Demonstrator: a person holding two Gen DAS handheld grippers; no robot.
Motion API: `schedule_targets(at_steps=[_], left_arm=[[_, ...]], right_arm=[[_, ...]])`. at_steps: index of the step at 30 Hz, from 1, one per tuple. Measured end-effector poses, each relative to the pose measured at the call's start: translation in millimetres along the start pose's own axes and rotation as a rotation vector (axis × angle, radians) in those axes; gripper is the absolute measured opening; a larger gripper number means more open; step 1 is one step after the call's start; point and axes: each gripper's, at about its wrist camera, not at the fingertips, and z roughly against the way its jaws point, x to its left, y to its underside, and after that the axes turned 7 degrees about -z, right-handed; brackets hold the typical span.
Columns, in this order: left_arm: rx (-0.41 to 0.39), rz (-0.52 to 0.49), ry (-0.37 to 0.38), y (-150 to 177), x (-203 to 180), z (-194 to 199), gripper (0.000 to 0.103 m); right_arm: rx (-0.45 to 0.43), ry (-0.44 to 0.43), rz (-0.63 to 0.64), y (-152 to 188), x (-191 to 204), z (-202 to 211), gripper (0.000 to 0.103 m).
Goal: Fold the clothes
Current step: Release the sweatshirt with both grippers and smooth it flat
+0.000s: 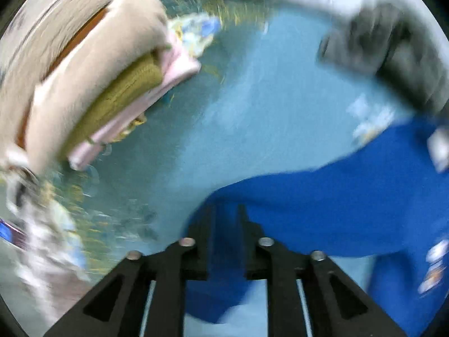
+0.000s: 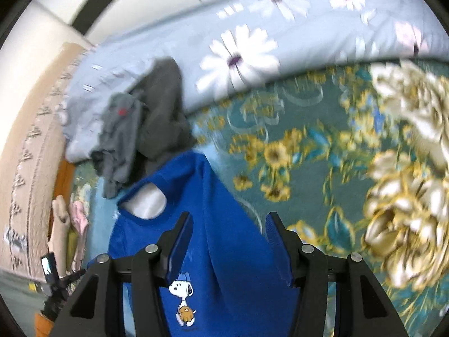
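Observation:
A bright blue T-shirt (image 2: 224, 224) with a cartoon dog print lies on the bed, its neckline (image 2: 146, 202) gaping. My right gripper (image 2: 228, 238) hovers over it, jaws wide apart, and a raised fold of the shirt runs between the blue pads without being pinched. In the blurred left wrist view the same blue T-shirt (image 1: 336, 205) spreads to the lower right. My left gripper (image 1: 227, 221) stands at its edge, jaws slightly apart, with blue cloth showing in the narrow gap.
A stack of folded clothes (image 1: 112, 90), beige, olive and pink, sits at the left. A heap of grey garments (image 2: 146, 123) lies beyond the shirt. A pale quilt with white daisies (image 2: 238, 53) borders the teal floral sheet (image 2: 294, 146). A beige headboard (image 2: 28, 140) stands left.

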Motion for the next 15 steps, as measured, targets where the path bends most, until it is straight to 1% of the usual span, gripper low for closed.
schedule_targets(at_steps=[1,2,5,6,7,9,12,15], left_arm=[[-0.037,0.018,0.035,2.7,-5.7,7.6,0.036],[-0.066,0.029,0.063,4.6,-11.2,13.5,0.039],[-0.153,0.062,0.147,10.5,-27.5,31.1,0.044],[-0.177,0.06,0.168,11.6,-34.2,36.4,0.05],[-0.198,0.051,0.184,12.4,-41.5,41.4,0.052],[-0.239,0.027,0.207,15.4,-52.5,50.6,0.053],[-0.282,0.006,0.233,20.0,-63.7,60.3,0.06],[-0.295,0.014,0.247,24.8,-70.2,61.3,0.061]], right_arm=[[-0.025,-0.027,-0.004,-0.1,-0.3,5.7,0.065],[-0.046,-0.057,-0.011,-1.2,1.3,9.3,0.072],[-0.1,-0.148,-0.037,-5.5,8.8,16.3,0.078],[-0.11,-0.169,-0.043,-5.8,12.1,17.5,0.083],[-0.118,-0.186,-0.047,-5.6,15.8,17.4,0.086],[-0.131,-0.219,-0.052,-4.7,22.1,16.6,0.094],[-0.144,-0.253,-0.053,-2.2,27.7,15.2,0.1],[-0.173,-0.292,-0.059,0.3,28.9,17.7,0.103]])
